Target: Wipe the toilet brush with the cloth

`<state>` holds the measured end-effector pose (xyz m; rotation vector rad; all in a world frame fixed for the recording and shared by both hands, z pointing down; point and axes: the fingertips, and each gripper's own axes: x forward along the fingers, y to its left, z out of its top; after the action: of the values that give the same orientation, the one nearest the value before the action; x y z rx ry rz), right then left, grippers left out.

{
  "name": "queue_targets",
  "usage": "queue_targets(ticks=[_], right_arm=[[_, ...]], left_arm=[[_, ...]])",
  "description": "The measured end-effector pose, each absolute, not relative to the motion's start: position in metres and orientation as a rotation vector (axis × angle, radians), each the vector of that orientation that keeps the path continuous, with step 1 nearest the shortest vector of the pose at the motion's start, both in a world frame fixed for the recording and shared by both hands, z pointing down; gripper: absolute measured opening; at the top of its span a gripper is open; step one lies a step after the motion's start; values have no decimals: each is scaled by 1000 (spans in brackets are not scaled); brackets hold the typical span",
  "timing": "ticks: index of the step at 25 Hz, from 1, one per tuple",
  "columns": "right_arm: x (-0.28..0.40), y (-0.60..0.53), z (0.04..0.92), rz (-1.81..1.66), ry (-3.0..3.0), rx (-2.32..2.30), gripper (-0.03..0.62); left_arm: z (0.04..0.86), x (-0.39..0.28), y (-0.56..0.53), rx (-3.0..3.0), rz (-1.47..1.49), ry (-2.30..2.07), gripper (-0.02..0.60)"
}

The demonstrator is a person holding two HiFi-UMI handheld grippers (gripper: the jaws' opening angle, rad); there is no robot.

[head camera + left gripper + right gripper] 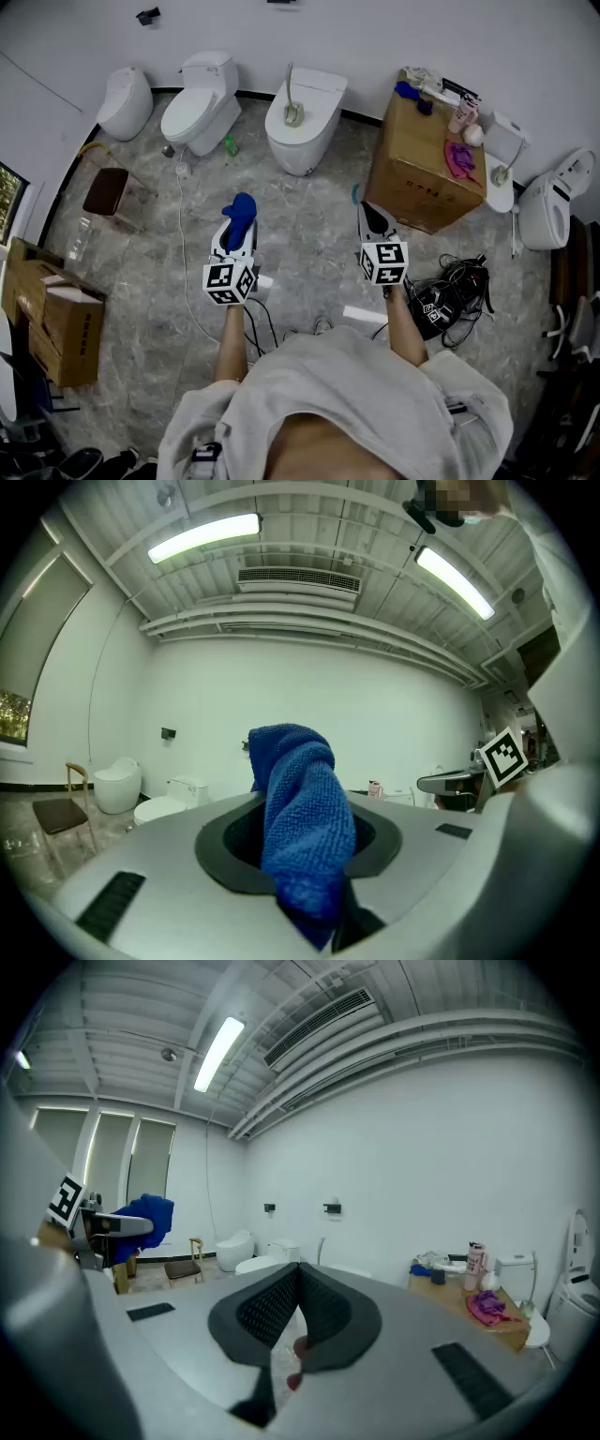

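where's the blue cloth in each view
Head view: blue cloth left of centre, in the left tongs.
Left gripper view: cloth at centre, between the jaws.
Right gripper view: cloth at far left, mid-height.
Shared landmark: the brown chair.

- Back wall, left to right: corner toilet point(125, 101), second toilet point(197, 111), third toilet point(311, 131), cardboard box point(412, 173), far-right toilet point(555, 202).
- Toilet brush point(292, 98) stands on the third toilet's lid.
- Chair point(105, 192) in front of the corner toilet; cartons point(58, 314) nearer, along the left wall.
- Cable bundle point(452, 286) on the floor in front of the box, right of the right tool point(367, 209).
- Left tool point(234, 246) beside it mid-floor, cloth point(241, 214) in its jaws, well apart from the brush.
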<state>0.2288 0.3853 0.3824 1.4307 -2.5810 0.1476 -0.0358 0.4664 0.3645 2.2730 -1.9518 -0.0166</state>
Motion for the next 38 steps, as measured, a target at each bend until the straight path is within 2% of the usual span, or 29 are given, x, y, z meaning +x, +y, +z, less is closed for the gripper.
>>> queue_targets(ticks=[27, 38], right_arm=[[259, 363, 397, 162, -2624, 1354, 31], [232, 313, 408, 100, -2606, 1354, 31]], left_arm=[[368, 1, 445, 2230, -13, -1997, 138], [385, -18, 385, 2248, -24, -1953, 138]])
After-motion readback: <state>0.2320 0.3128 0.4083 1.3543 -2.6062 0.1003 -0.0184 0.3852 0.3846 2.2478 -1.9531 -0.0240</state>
